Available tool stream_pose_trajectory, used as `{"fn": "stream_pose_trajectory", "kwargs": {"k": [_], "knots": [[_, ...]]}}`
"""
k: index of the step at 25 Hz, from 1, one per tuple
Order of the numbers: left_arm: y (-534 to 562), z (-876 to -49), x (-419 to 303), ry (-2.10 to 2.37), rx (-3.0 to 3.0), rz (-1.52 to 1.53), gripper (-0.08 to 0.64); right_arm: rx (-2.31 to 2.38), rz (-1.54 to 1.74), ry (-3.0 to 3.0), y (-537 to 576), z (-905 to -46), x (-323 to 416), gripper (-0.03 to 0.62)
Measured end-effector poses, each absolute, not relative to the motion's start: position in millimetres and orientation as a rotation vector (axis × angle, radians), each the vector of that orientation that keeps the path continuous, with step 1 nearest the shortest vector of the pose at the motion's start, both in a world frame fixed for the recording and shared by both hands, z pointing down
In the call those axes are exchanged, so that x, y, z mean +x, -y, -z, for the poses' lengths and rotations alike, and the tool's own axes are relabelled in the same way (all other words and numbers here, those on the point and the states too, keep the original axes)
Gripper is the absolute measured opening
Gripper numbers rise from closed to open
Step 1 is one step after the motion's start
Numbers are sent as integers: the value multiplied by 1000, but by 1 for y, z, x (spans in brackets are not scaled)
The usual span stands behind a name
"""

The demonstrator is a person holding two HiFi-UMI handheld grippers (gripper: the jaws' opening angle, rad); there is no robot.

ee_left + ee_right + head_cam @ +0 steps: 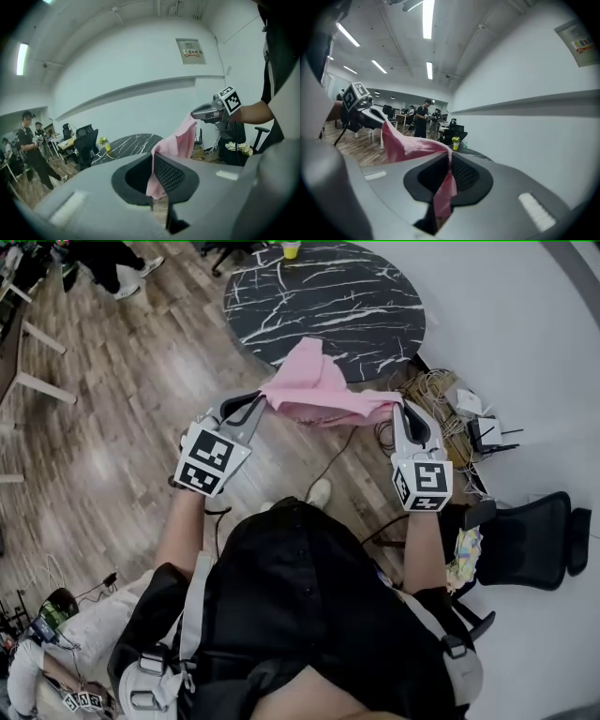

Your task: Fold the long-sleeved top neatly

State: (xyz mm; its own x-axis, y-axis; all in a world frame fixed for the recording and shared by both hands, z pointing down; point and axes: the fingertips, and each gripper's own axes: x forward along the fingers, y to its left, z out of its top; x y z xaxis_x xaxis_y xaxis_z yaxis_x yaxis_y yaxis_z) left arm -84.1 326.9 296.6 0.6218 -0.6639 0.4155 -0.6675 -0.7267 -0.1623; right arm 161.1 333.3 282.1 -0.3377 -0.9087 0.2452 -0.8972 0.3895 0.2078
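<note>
SURFACE: round marble table (375, 287), upper centre | ITEM: pink long-sleeved top (314, 390) hung bunched in the air at centre, below the table's near rim | TOOLS: left gripper (265, 403) and right gripper (395, 411), 2 sets of jaws clamped on opposite edges | STEP: judged spreading, 0 folds | NEXT: likely lay it flat, edges level

I see a pink top (314, 390); table (328, 296) black with white marble veins; floor (122, 399) brown wood-grain planks; left gripper (265, 404) and right gripper (394, 411) grey with black-and-white marker squares; chair (534, 540) black.
</note>
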Motion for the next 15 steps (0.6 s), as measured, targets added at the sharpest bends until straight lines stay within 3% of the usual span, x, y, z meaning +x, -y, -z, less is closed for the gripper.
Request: {"fn": "stream_pose_trajectory", "kwargs": {"k": [15], "knots": [[-297, -206, -79, 1125, 2993, -665, 23, 1656, 293, 2284, -329, -205, 166, 28]]}}
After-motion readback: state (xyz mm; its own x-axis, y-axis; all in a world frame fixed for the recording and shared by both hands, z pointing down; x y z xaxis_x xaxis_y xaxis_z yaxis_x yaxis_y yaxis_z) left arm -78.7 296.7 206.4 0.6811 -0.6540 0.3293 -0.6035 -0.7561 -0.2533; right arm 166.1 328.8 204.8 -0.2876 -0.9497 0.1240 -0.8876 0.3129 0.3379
